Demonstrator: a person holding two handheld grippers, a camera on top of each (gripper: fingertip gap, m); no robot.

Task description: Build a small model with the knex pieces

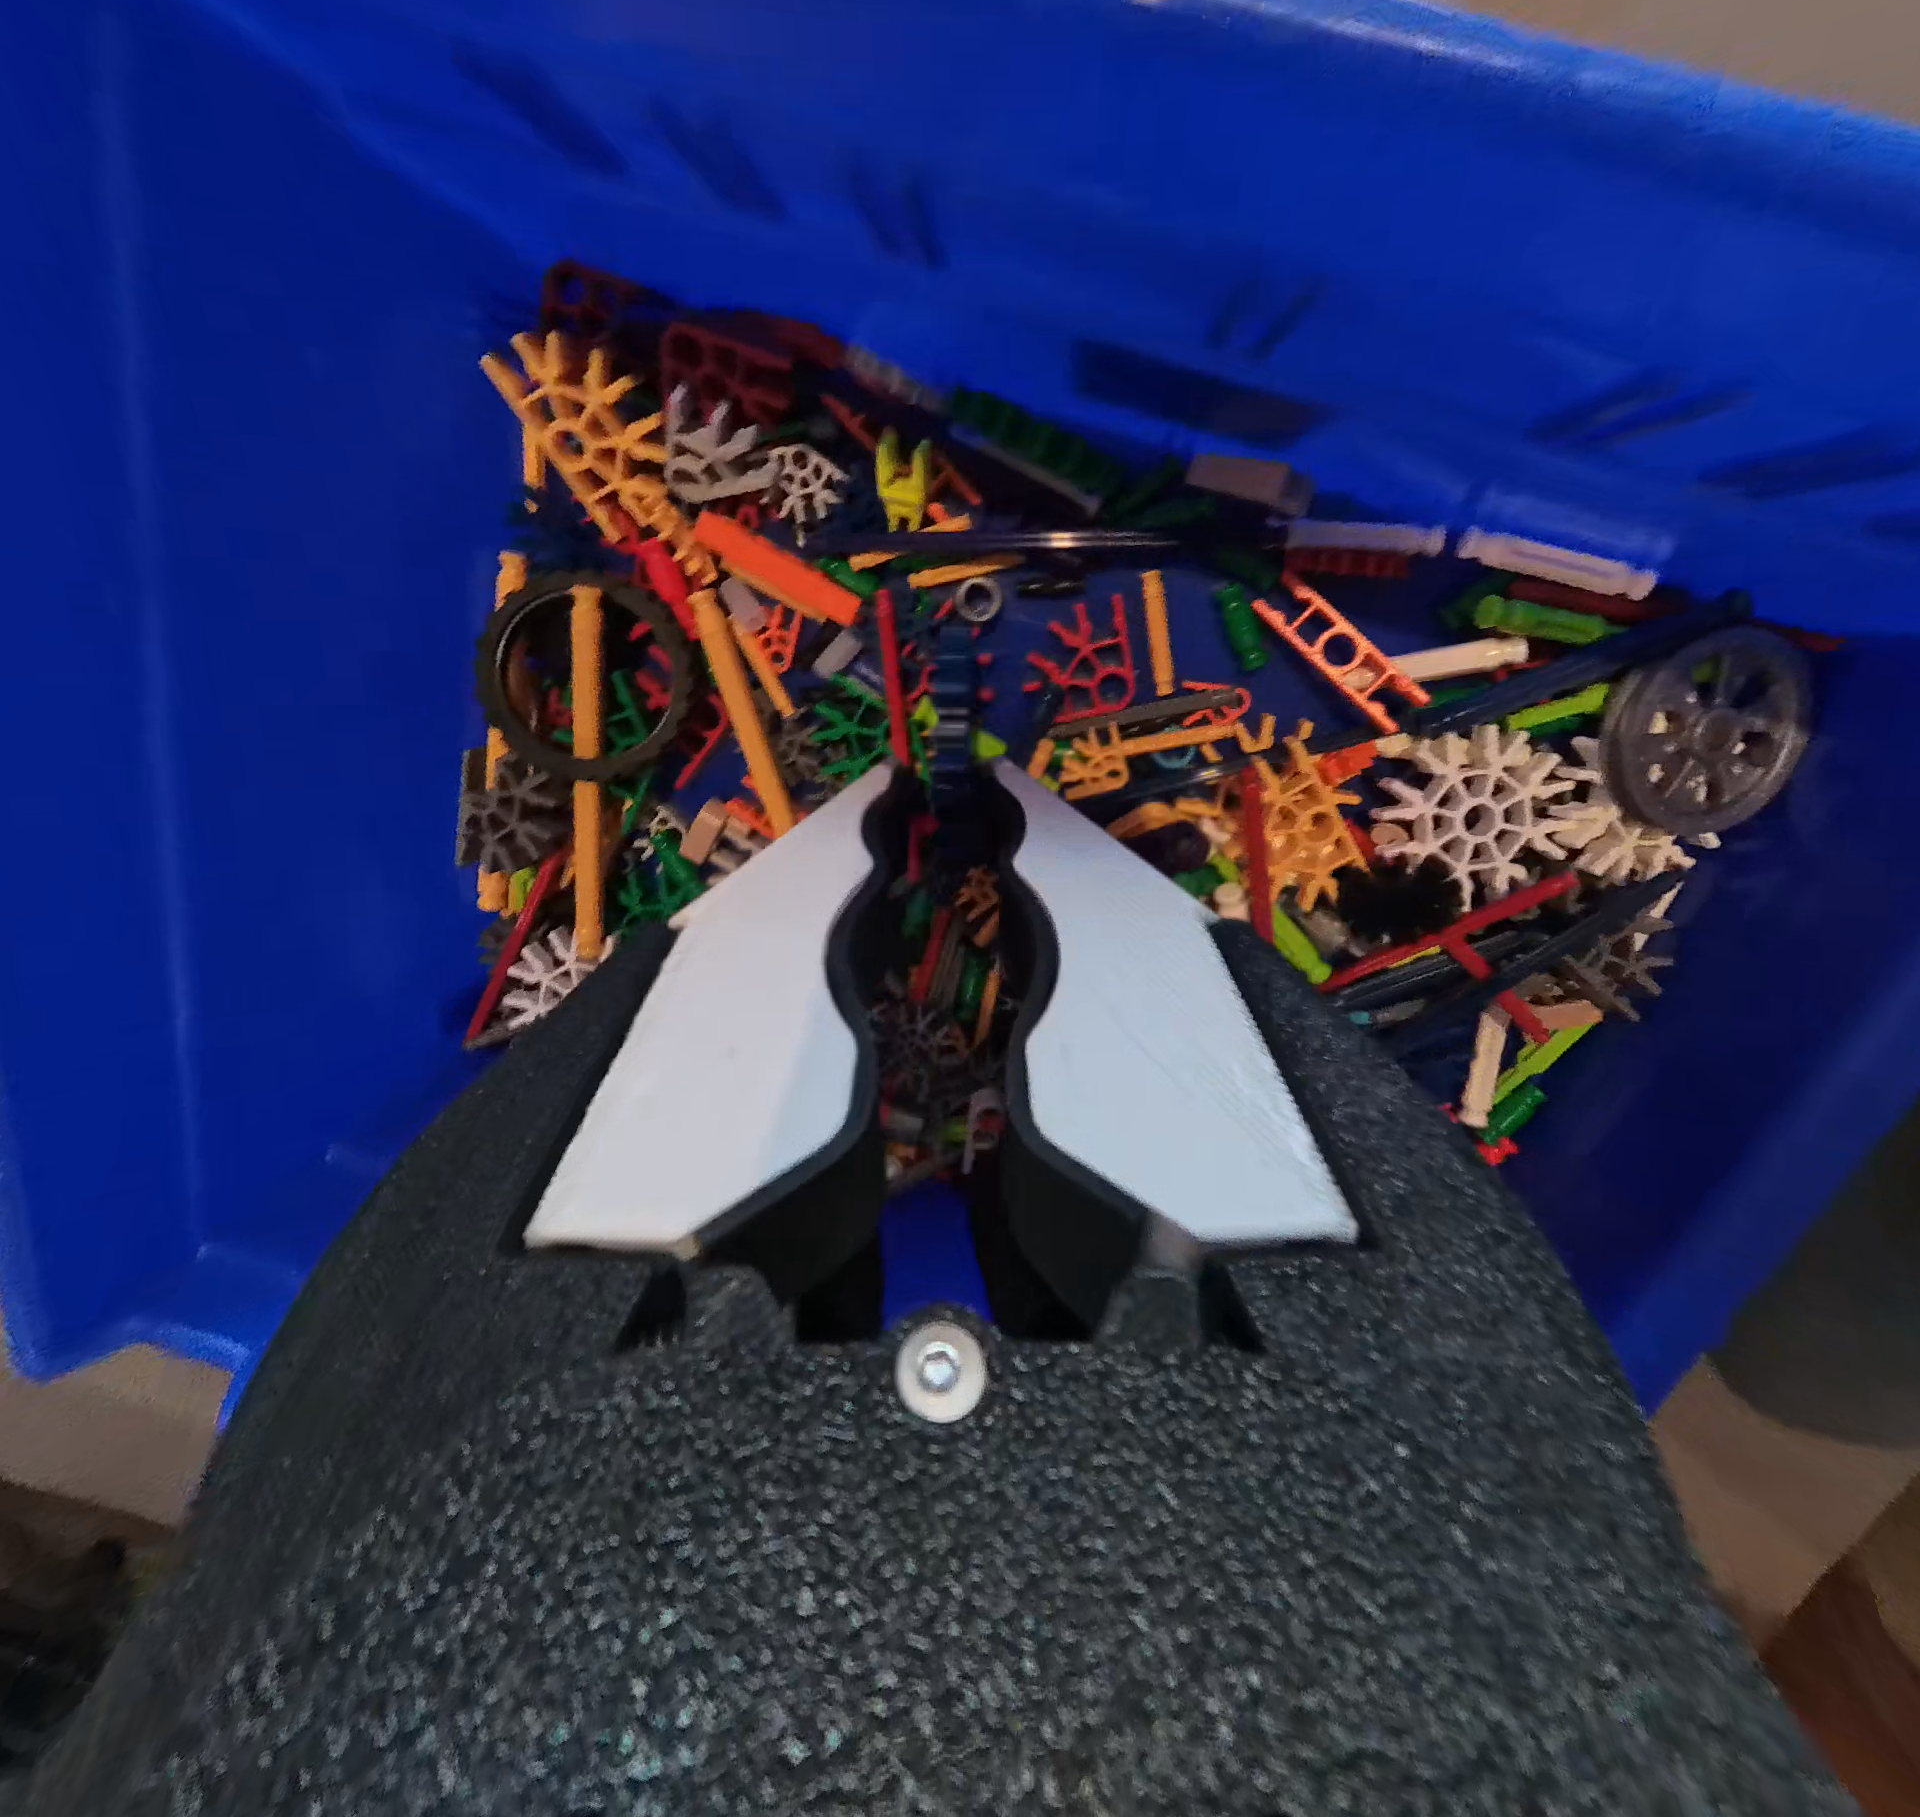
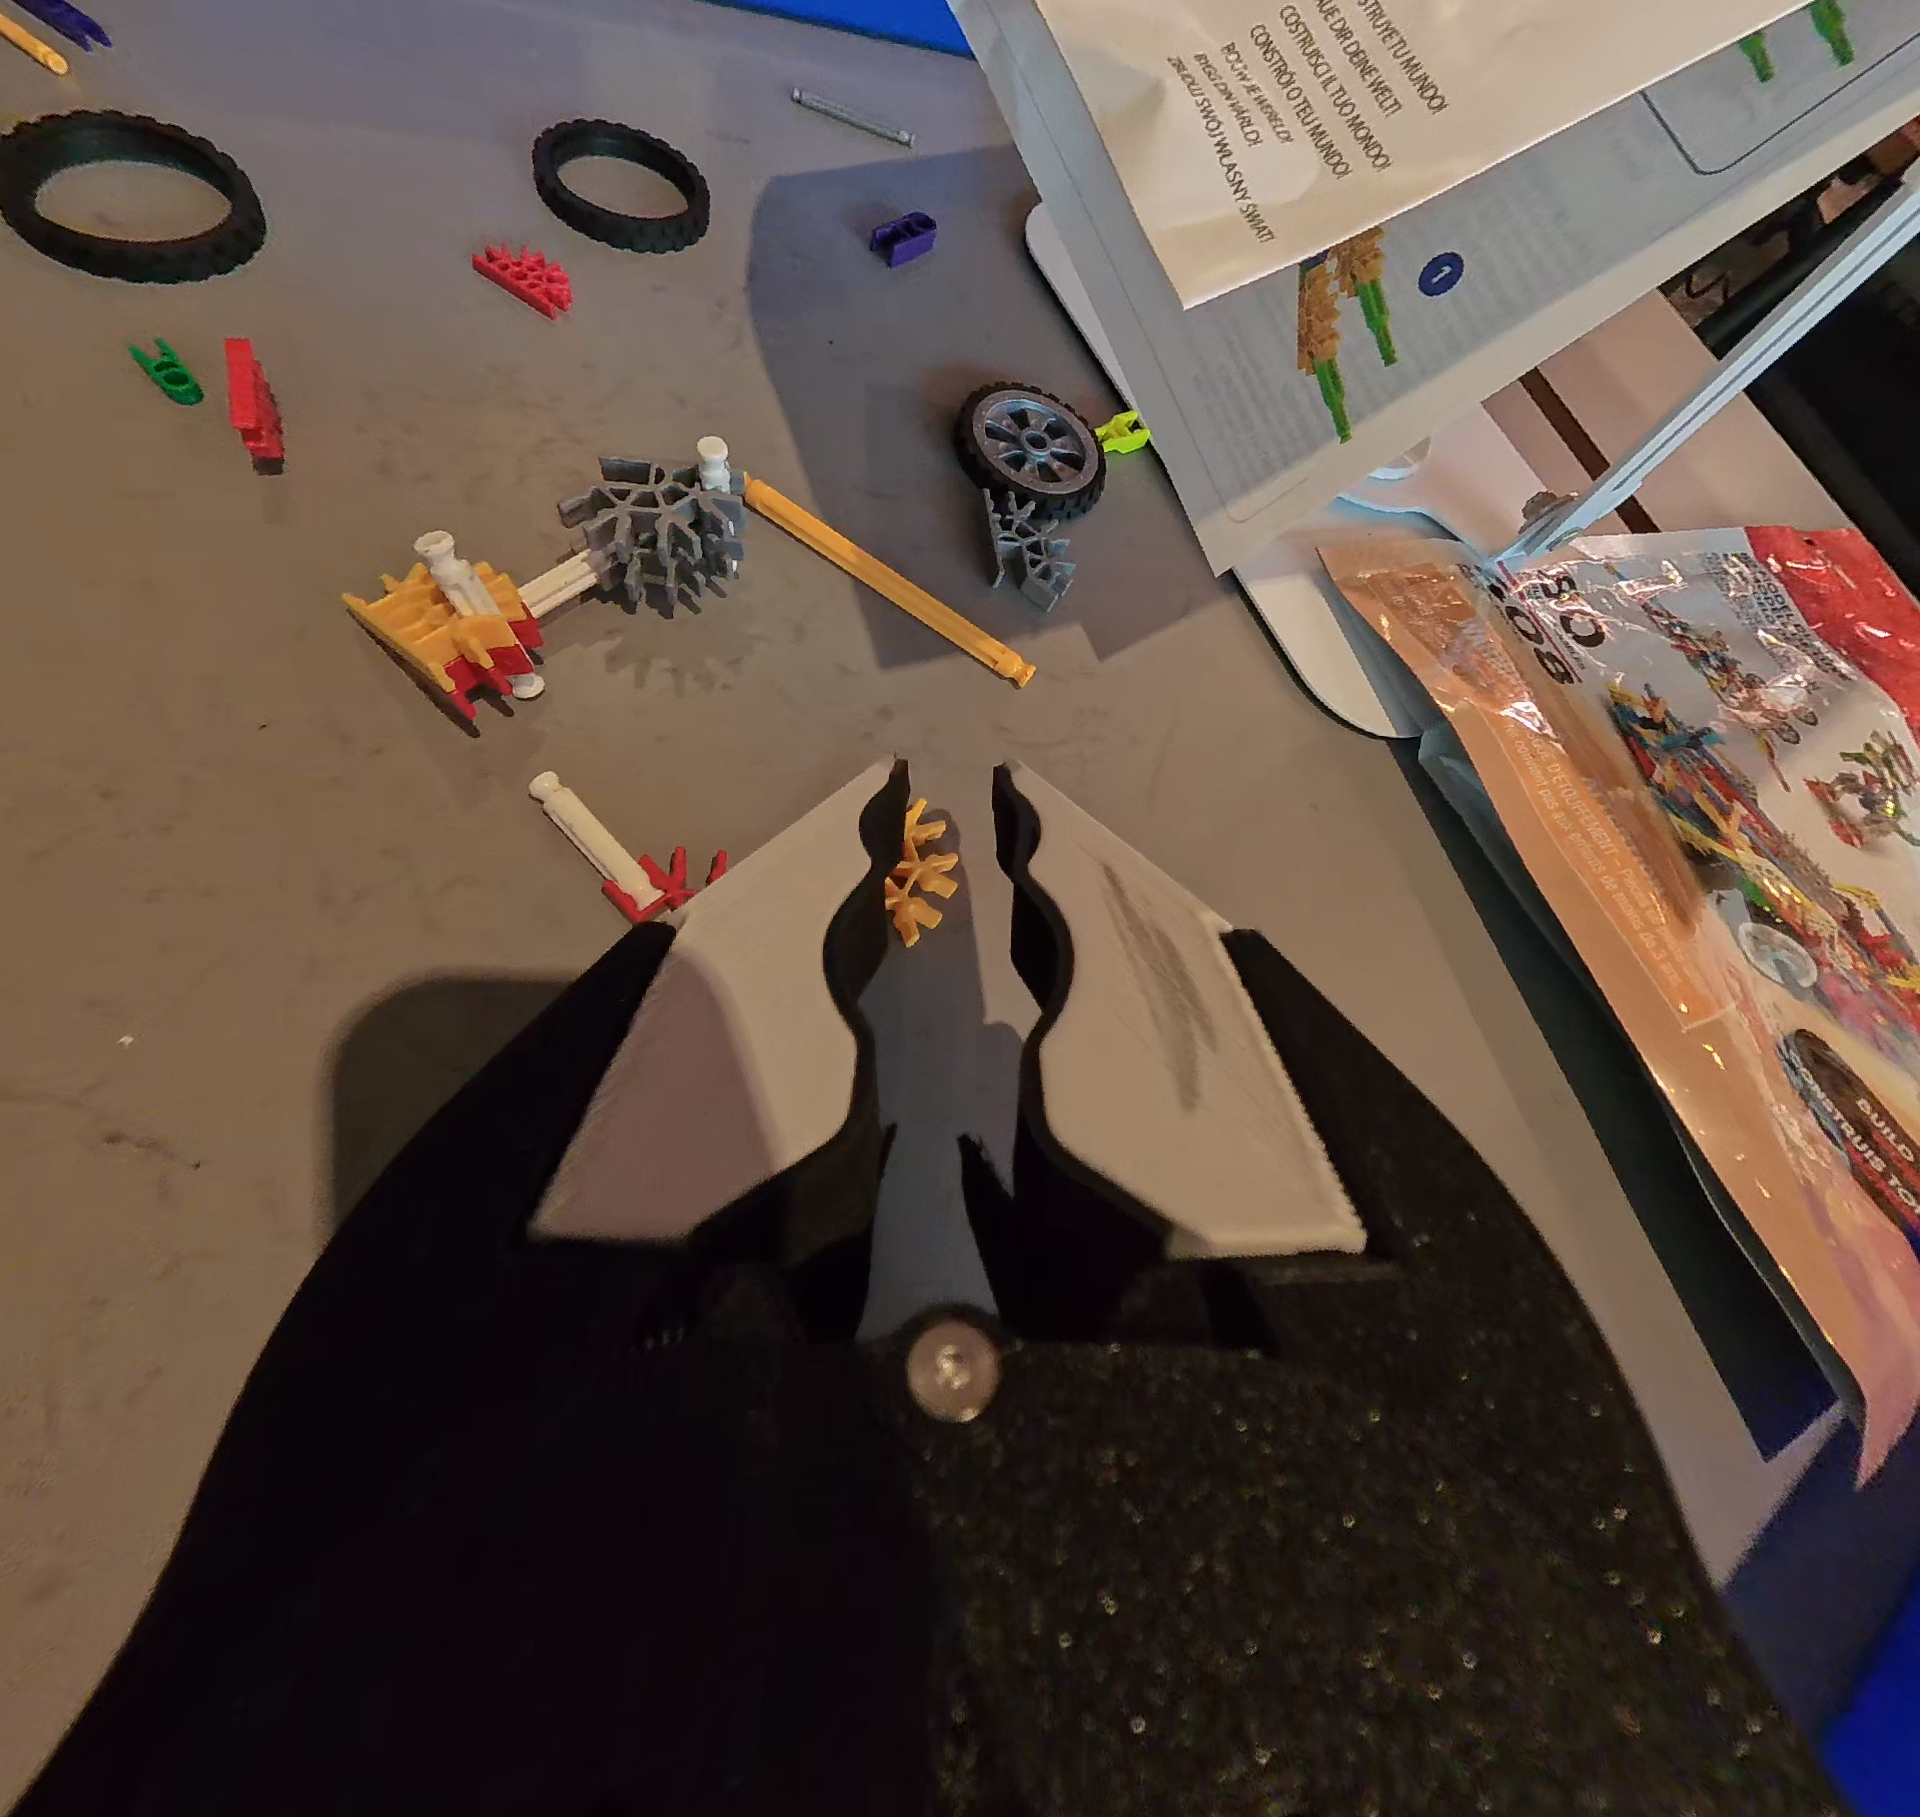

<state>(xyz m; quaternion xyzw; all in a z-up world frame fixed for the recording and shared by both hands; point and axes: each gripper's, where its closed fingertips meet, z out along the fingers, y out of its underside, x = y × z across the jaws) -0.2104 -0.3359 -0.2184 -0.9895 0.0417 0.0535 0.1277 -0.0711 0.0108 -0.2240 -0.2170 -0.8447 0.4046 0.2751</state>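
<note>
My left gripper [image 1: 948,775] points down into the blue bin [image 1: 312,520], jaws apart above its heap of pieces (blurred). My right gripper [image 2: 945,765] hangs over the grey worktop [image 2: 260,936], jaws apart around a yellow connector [image 2: 920,874], papers [image 2: 1351,105] crowding the worktop's right edge.

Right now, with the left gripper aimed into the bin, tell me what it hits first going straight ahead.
Probably the dark blue toothed piece standing just past the left gripper tips, on the pile of loose construction pieces in the blue bin. Depth is unclear, and the jaws are slightly open.
</note>
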